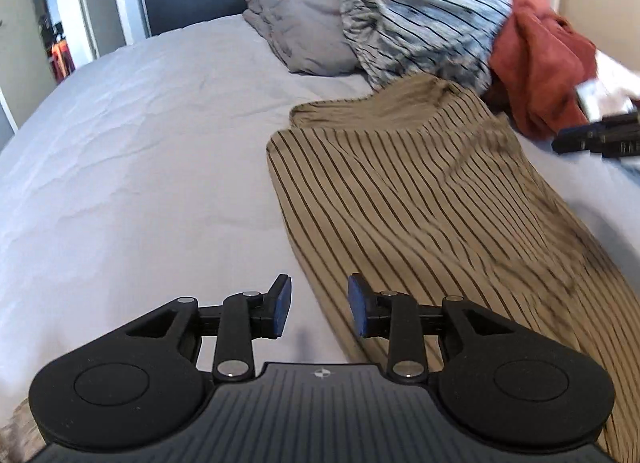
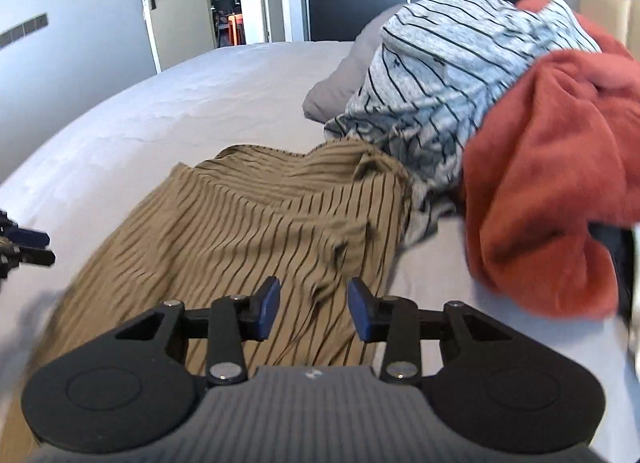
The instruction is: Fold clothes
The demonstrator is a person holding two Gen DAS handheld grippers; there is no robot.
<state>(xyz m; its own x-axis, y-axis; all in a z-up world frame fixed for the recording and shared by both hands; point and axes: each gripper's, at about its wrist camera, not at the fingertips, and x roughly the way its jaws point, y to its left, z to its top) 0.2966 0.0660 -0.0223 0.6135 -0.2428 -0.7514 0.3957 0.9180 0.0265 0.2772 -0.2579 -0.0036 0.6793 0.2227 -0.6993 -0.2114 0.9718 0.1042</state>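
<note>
Item: tan striped garment (image 1: 420,191), flat on our bed (image 1: 140,143), long axis running away from us. Our left gripper (image 1: 319,309) hangs over its left edge, our right gripper (image 2: 314,309) over its right side; both stand apart, empty.

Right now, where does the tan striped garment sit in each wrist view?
Left wrist view: the tan striped garment runs from centre to lower right, spread on the bed sheet, to the right of the left gripper.
Right wrist view: the garment fills centre and lower left, under the right gripper.
Shared landmark: the grey striped shirt heaped beyond it, beside the red garment.
</note>
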